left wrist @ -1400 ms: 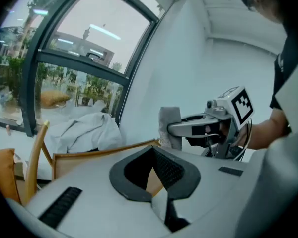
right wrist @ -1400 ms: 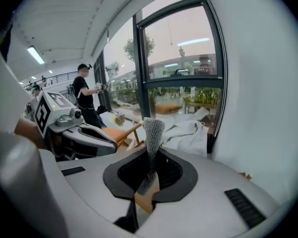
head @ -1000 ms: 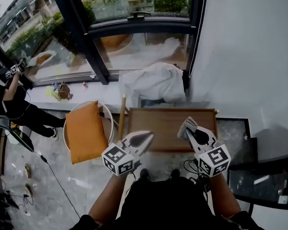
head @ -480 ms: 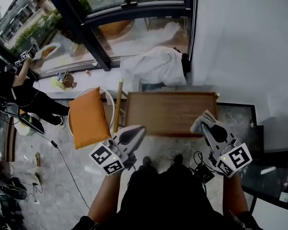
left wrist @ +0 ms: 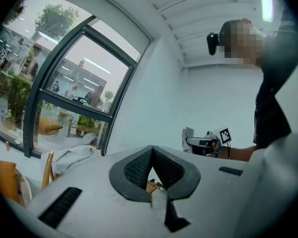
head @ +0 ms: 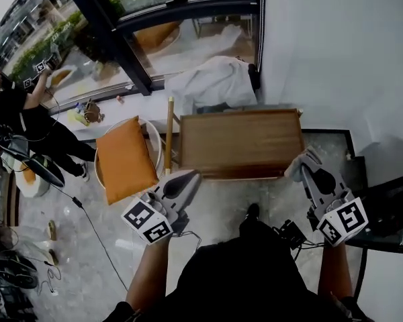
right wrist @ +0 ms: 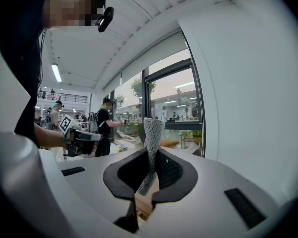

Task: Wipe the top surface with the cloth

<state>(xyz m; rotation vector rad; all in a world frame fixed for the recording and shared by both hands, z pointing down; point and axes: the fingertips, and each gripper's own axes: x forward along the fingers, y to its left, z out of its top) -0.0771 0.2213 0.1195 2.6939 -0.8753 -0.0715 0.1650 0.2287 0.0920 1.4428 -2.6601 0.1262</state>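
As you stand before the table [head: 238, 143], your left gripper [head: 190, 176] hangs just off its near left corner, jaws pressed together and empty. Your right gripper [head: 310, 168] sits just off the table's near right corner, pinching the cloth [head: 297, 169], which pokes out past the jaws.

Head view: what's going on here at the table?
A person stands at the near edge of a wooden table, a hand-held gripper in each hand. The right hand-held gripper is shut on a grey cloth, beside the table's near right corner. The left hand-held gripper is shut and empty. Neither is over the tabletop.
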